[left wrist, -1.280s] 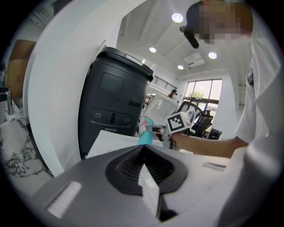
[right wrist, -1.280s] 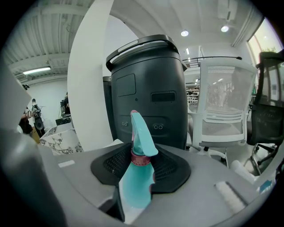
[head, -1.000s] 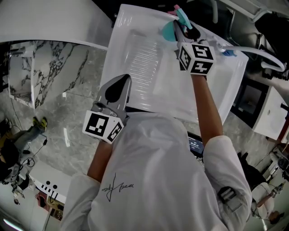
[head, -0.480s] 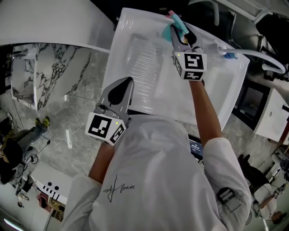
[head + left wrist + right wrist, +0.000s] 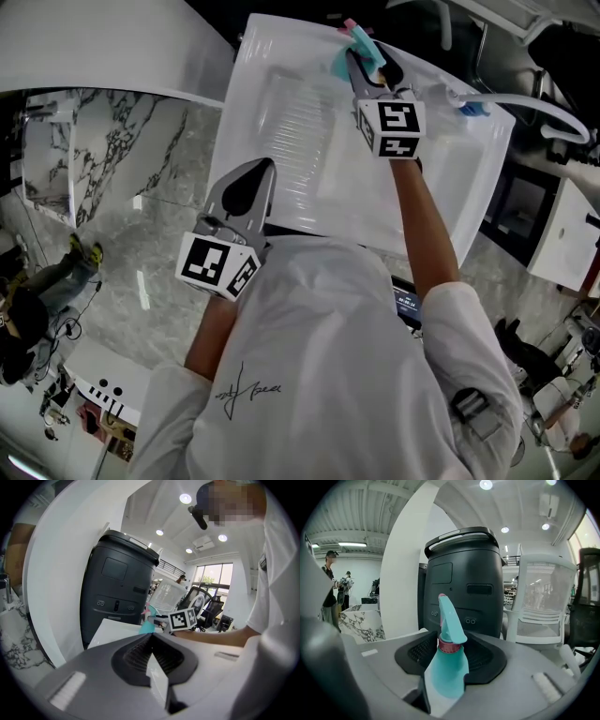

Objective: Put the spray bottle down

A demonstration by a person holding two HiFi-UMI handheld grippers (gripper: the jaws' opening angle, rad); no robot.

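Note:
The teal spray bottle (image 5: 354, 49) with a pink collar stands upright at the far edge of the white table (image 5: 281, 141). My right gripper (image 5: 367, 62) reaches over the table to it. In the right gripper view the bottle (image 5: 447, 667) fills the gap between the jaws, and the pads flank its body. Those jaws are opening, with the bottle still between them. My left gripper (image 5: 262, 169) hovers at the table's near edge, jaws together on nothing. From the left gripper view (image 5: 151, 638) the bottle (image 5: 146, 626) shows small and far off.
A tall dark bin (image 5: 459, 583) stands just behind the bottle, past the table's far edge. A white mesh chair (image 5: 539, 597) is to its right. A marble counter (image 5: 141, 159) lies left of the table. A white hose (image 5: 525, 103) runs at the table's right corner.
The right gripper shifted slightly left and toward the far edge with the bottle and rolled, so its marker cube faces differently. The left gripper stayed put.

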